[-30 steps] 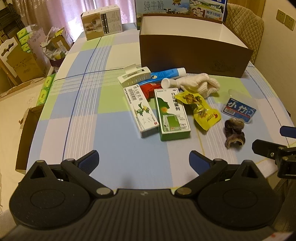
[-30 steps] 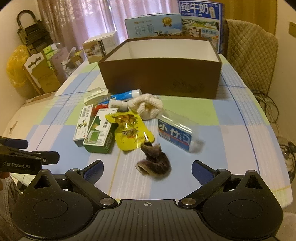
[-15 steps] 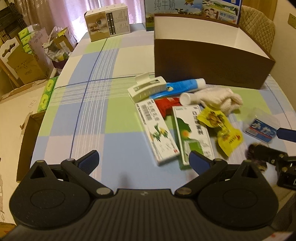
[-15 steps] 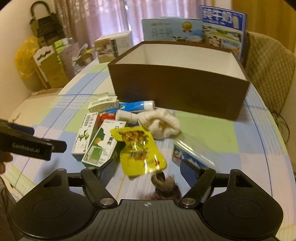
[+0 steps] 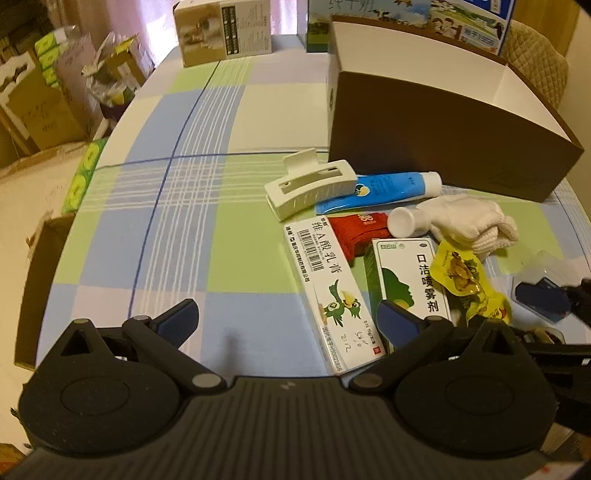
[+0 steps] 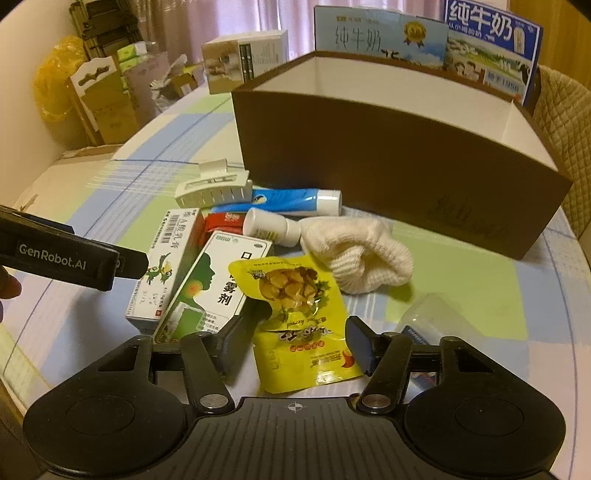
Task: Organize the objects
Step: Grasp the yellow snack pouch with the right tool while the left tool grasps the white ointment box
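A pile lies in front of the open brown box [image 5: 443, 140] [image 6: 369, 166]. In it are a white hair clip [image 5: 310, 184], a blue tube [image 5: 384, 186], a white bottle [image 6: 269, 225], a white glove [image 6: 362, 258], a white ointment box [image 5: 328, 280], a green spray box [image 5: 410, 280] and a yellow snack pouch [image 6: 299, 310]. My left gripper [image 5: 288, 319] is open low over the table, its right finger beside the ointment box. My right gripper [image 6: 304, 326] is open, its narrowed jaws straddling the yellow pouch's lower half. The dark curled object is hidden beneath it.
A clear packet with a blue label [image 6: 436, 317] lies right of the pouch, and a red sachet [image 5: 358, 229] sits under the bottle. Milk cartons [image 6: 487, 40] and a beige carton [image 5: 221, 29] stand at the back. The table's edge curves off on the left, with cardboard boxes [image 5: 44, 110] on the floor beyond.
Both grippers have moved forward and down toward the pile. The right jaws have narrowed and now flank the yellow pouch, and the dark object has dropped out of sight.
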### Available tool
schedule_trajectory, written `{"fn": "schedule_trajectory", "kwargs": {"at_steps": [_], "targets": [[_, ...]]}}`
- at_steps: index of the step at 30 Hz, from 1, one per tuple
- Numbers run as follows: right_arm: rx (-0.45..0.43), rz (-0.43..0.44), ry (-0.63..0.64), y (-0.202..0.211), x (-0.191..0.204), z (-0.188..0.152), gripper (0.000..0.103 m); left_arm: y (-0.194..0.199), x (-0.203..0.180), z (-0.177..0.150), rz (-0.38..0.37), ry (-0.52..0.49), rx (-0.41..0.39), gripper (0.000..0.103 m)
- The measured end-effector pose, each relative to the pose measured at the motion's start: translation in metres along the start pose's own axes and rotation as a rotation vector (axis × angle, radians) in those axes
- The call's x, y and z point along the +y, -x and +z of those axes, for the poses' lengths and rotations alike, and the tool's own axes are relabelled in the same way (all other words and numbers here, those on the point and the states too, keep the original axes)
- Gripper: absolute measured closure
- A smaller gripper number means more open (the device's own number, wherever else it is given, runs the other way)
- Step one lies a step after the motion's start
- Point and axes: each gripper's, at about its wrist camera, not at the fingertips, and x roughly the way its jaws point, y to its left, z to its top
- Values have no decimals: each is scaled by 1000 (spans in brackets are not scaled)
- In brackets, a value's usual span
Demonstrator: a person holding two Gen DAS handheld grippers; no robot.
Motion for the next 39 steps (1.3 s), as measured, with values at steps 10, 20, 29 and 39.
{"fn": "schedule_trajectory", "kwargs": {"at_steps": [10, 20, 29, 39], "targets": [[32, -82, -1, -25, 8, 3, 52, -11, 5, 1, -4, 35, 6, 1], [-3, -136, 60, -39, 16, 3, 73, -24, -2, 2, -4, 25, 23, 1], [-41, -28, 0, -22, 5, 5, 74, -34, -3, 6, 16, 41, 30, 7], [-31, 63, -93, -16, -9, 7, 75, -50, -10, 13, 17, 49, 46, 18]]}}
